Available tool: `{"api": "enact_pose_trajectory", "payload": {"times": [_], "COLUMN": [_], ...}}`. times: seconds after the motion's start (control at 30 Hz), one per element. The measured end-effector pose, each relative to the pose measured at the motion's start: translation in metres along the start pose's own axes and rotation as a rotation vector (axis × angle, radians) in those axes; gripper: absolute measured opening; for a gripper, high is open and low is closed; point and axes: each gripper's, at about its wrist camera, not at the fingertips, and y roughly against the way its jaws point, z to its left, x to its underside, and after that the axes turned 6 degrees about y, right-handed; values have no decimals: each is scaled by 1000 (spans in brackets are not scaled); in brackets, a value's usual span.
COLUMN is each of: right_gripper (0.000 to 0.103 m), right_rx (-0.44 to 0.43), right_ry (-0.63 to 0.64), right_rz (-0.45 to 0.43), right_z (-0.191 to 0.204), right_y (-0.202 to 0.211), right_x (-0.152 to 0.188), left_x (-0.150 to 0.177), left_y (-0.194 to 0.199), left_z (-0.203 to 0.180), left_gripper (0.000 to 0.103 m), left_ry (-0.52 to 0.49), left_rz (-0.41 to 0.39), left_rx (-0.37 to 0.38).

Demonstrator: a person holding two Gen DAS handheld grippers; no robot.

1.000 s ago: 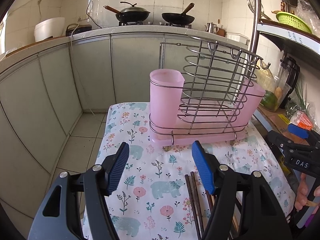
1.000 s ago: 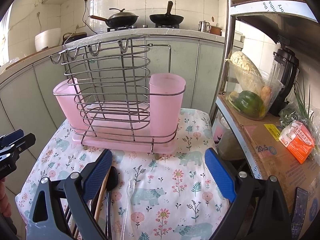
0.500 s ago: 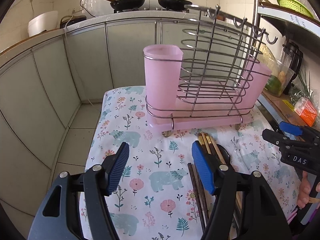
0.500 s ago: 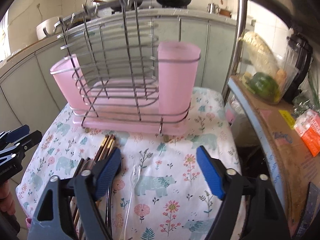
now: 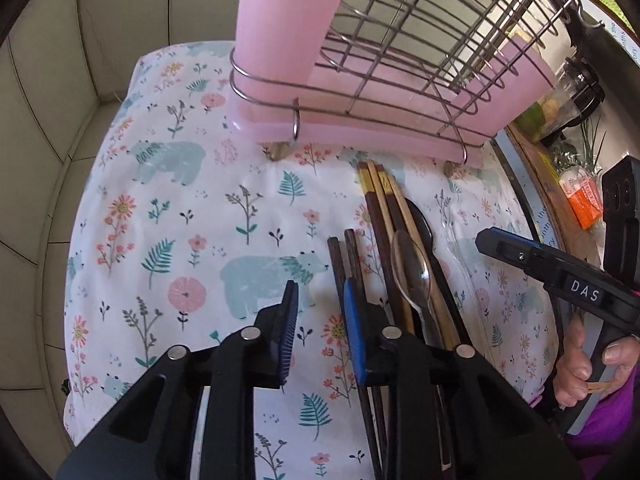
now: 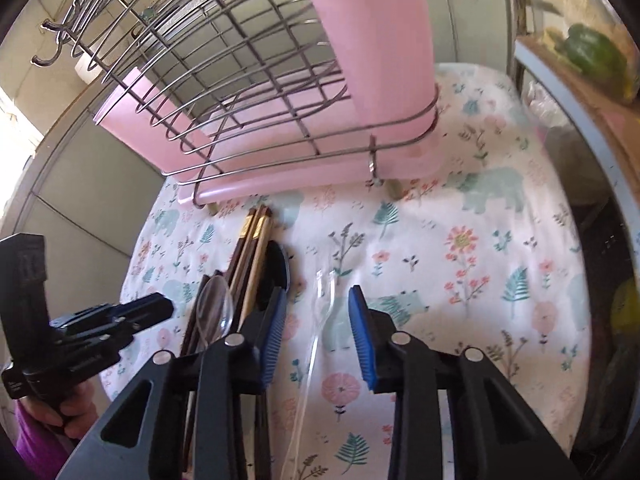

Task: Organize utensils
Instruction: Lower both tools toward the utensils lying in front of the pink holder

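Here the table (image 5: 132, 208) carries a floral cloth with bears and flowers. A wire rack (image 5: 420, 52) on a pink tray stands at the far edge, with a tall pink cup (image 5: 280, 20) at one end of it.

Utensils lie in a loose bundle on the cloth in front of the rack, handles toward the near edge: several chopsticks (image 5: 378, 200), dark and light, a clear spoon (image 5: 412, 272) on top of them, and a black spoon (image 5: 420, 216) partly under. A clear plastic fork (image 6: 324, 292) lies apart, just beside the bundle on its right.

Left gripper (image 5: 320, 300): over the cloth, just left of the bundle. Its jaws are closing; only bare cloth shows between them. Its right blue pad (image 5: 354, 328) covers part of a dark chopstick; whether they touch, cannot tell.

Right gripper (image 6: 316, 308): over the clear fork. Its jaws are closing, still apart, the fork's head showing between the pads (image 6: 362, 340). Pads are not pressing on it.

A hand (image 5: 576, 364) with a purple sleeve holds the right gripper's handle at the table's right edge.
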Motion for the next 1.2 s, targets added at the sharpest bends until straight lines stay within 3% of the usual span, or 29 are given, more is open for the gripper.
{"api": "enact_pose_trajectory", "payload": {"times": [0.27,0.77,0.97,1.07,1.13,1.2], "right_gripper": [27,28,28,27,24,11], "right_rx": [-57,-80,-120,-103,-93,-91], "right_ry": [-13,29,28,56,74,92], "right_rz": [30,101,123,146,142,142], "right_z": [1,11,15,25,31,38], "right_y": [-5,-16,-16,-23,-25,-25], "right_x": [-2,12,16,19,20,20], "left_x": [-2,-11,-13,-14,-15,-15], "left_y": [-17,-32,-29,-29,-29,-27], "left_z": [-13,-44,-22,-18,-19,-17], "left_gripper": [16,15,12,12,12,12], "left_ry": [-1,-121,1,13,8,9], "left_rz": [60,63,83,77,70,65], "left_rx": [5,-50,45,29,5,-5]}}
